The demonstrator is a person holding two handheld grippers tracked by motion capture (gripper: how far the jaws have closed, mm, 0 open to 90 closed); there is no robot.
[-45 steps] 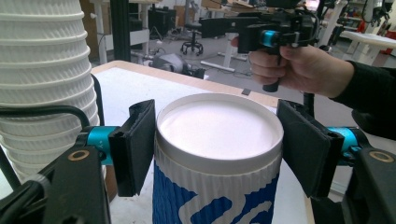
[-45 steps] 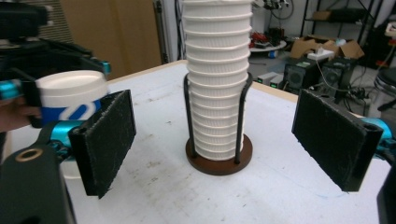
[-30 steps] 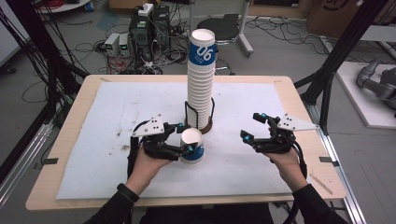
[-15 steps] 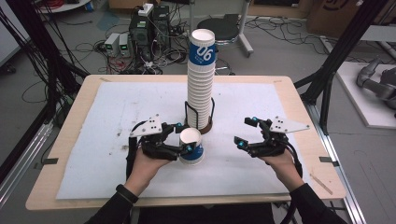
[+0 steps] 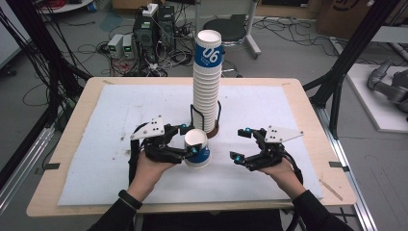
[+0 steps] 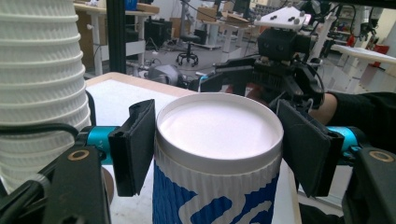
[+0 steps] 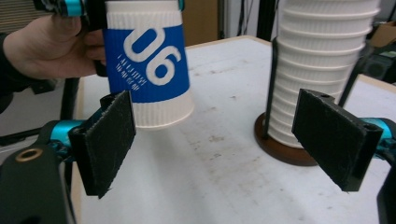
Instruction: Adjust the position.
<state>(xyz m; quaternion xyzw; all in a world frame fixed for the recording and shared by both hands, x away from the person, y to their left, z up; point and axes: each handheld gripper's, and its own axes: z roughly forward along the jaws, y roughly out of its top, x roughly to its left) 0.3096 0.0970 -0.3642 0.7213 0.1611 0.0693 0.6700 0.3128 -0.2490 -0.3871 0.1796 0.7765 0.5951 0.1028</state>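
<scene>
- Landmark: the tall cup stack (image 5: 207,86), white ribbed paper cups with a blue "06" band on the top one, standing upright in a black wire holder on a round brown base (image 7: 280,148), near the middle of the counter (image 5: 298,108).
- Single paper cup (image 5: 197,148): white ribbed with blue "06" print, just in front of the stack's base, on the person's side.
- In the right claw view the cup (image 7: 149,60) is lifted clear of the white mat and tilted; the stack (image 7: 322,60) stands to its right.
- Left claw (image 5: 187,140): pinching the single cup, one black pad on each side just under the rim, as seen in the left claw view (image 6: 215,140). Open mouth of the cup faces that camera.
- Left hand (image 5: 149,171) holds that claw, in front of and left of the stack.
- Right claw (image 5: 243,143): spread wide, nothing between the pads. It sits in front of and right of the stack, near the cup but apart from it.
- In its own view the right claw (image 7: 215,144) points at the gap between cup and stack base.
</scene>
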